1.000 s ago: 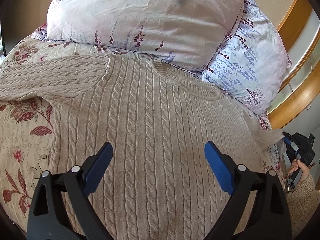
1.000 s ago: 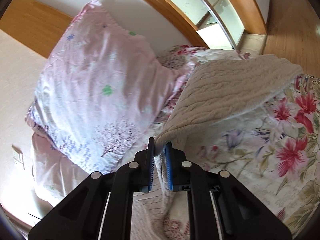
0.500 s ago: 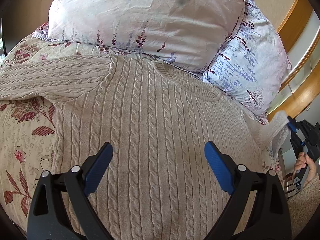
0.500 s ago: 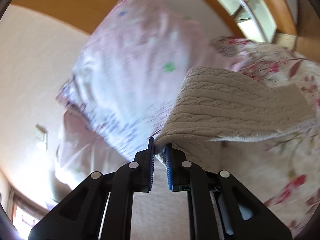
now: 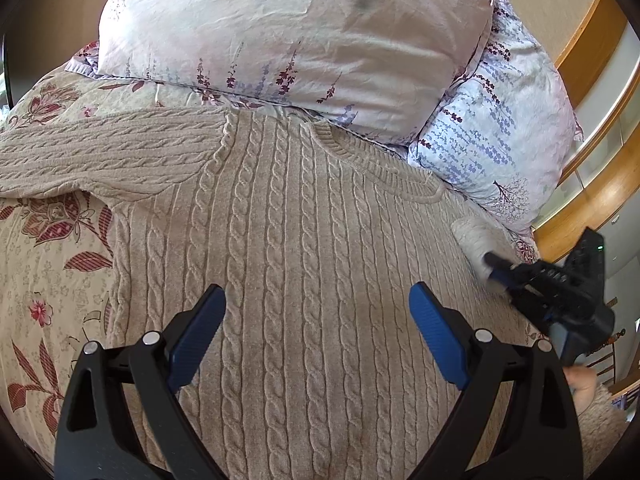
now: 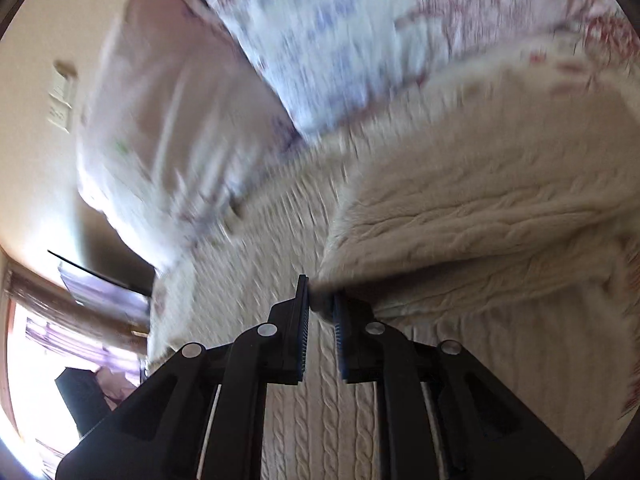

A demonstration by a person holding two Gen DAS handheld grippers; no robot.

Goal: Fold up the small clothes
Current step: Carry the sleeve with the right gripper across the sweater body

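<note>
— Mostly, what was hard to see?
— Motion blurred the right view; the sweater's (image 5: 304,248) hem was cut off.
— Counts?
— One sweater on the bed (image 5: 52,280), two pillows (image 5: 280,32). Left claw (image 5: 318,322) gaped wide; right claw (image 6: 320,312) pinched its sleeve (image 6: 460,232).

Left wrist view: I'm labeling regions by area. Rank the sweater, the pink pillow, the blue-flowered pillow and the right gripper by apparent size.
1. sweater
2. pink pillow
3. blue-flowered pillow, partly hidden behind the pink one
4. right gripper, pinching the sleeve cuff
</note>
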